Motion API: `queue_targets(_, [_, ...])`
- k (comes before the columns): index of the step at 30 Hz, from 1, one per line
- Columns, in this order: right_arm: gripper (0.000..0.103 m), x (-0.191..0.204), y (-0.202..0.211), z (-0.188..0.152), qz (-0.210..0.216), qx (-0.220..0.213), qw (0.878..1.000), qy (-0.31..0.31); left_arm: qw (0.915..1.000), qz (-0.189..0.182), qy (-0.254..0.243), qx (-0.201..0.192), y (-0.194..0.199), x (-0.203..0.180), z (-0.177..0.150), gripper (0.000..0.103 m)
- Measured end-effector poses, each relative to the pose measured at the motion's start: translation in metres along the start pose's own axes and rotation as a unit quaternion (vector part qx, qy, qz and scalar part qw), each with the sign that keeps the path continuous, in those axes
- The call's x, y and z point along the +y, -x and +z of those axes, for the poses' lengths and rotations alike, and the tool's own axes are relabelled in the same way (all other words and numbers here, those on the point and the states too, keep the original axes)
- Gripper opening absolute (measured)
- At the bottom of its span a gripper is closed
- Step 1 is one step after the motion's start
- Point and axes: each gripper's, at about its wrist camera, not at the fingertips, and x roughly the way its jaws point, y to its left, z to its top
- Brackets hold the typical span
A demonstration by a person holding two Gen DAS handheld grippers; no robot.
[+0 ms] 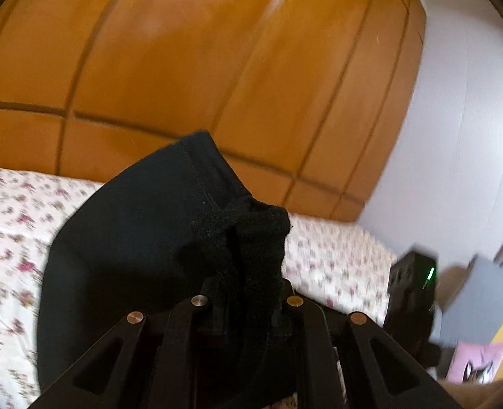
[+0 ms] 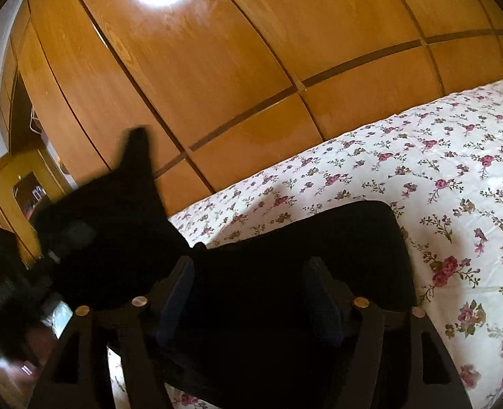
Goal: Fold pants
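The black pants [image 1: 142, 225] hang over the floral bed sheet [image 1: 9, 225]. My left gripper [image 1: 248, 272] is shut on a bunched edge of the pants and holds it above the bed. In the right wrist view the pants [image 2: 285, 235] lie across the bed sheet [image 2: 456, 177], and my right gripper [image 2: 251, 289] is open with its two fingers apart above the black cloth. The left gripper with its lifted cloth [image 2: 115, 225] shows blurred at the left of that view. The right gripper [image 1: 411, 293] shows blurred at the right of the left wrist view.
A wooden wardrobe [image 1: 217, 68] stands behind the bed and also fills the back of the right wrist view [image 2: 217, 68]. A white wall [image 1: 473, 136] is to the right. A pink item [image 1: 476, 361] lies low at the right. A doorway [image 2: 29, 197] is at the left.
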Motion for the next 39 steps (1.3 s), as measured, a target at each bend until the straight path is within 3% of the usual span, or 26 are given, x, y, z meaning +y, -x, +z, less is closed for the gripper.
queue_targets(7, [0.076, -0.046, 0.0, -0.004, 0.044, 0.017, 0.988, -0.148, 0.9956, 0.005, -0.057, 0.074, -0.055, -0.023, -0.035, 0.013])
queue_targets(11, [0.083, -0.054, 0.001, -0.001, 0.074, 0.021, 0.981, -0.177, 0.9923, 0.012, -0.081, 0.093, -0.065, -0.031, -0.051, 0.013])
queue_targets(12, [0.084, -0.053, 0.0, -0.001, 0.076, 0.025, 0.981, -0.177, 0.9915, 0.014, -0.088, 0.095, -0.067, -0.028, -0.052, 0.015])
queue_targets(15, [0.087, -0.047, -0.003, 0.002, 0.071, 0.04, 0.983, -0.167, 0.9845, 0.009, -0.131, 0.117, -0.07, -0.043, -0.066, 0.034])
queue_targets(18, [0.088, -0.039, -0.01, 0.003, 0.052, 0.059, 0.987, -0.143, 0.9815, -0.002, -0.16, 0.106, -0.055, -0.048, -0.069, 0.037])
queue_targets(21, [0.088, -0.031, -0.015, 0.003, 0.032, 0.08, 0.99, -0.111, 0.9846, -0.024, -0.15, 0.087, -0.043, -0.042, -0.059, 0.037])
queue_targets(24, [0.088, -0.023, -0.021, 0.0, 0.003, 0.105, 0.991, -0.082, 0.9904, -0.001, -0.132, 0.041, -0.019, -0.03, -0.049, 0.037])
queue_targets(27, [0.082, -0.015, -0.025, -0.002, -0.001, 0.116, 0.991, -0.063, 0.9938, 0.055, -0.097, -0.008, 0.013, -0.008, -0.042, 0.037])
queue_targets(30, [0.066, -0.004, -0.032, -0.006, 0.007, 0.13, 0.99, -0.05, 0.9889, 0.132, -0.046, -0.05, 0.028, 0.029, -0.032, 0.039])
queue_targets(32, [0.043, 0.005, -0.036, -0.011, -0.012, 0.133, 0.991, -0.016, 0.9818, 0.179, -0.018, -0.06, 0.036, 0.051, -0.031, 0.039])
queue_targets(33, [0.019, 0.007, -0.04, -0.014, -0.024, 0.139, 0.99, -0.005, 0.9783, 0.2, -0.005, -0.054, 0.035, 0.061, -0.032, 0.039])
queue_targets(36, [0.015, 0.013, -0.032, -0.014, -0.018, 0.12, 0.993, 0.006, 0.9715, 0.232, 0.036, -0.034, 0.042, 0.092, -0.04, 0.039])
queue_targets(39, [0.015, 0.025, -0.01, 0.006, -0.005, 0.077, 0.997, 0.027, 0.9713, 0.231, 0.037, -0.042, 0.044, 0.095, -0.041, 0.039])
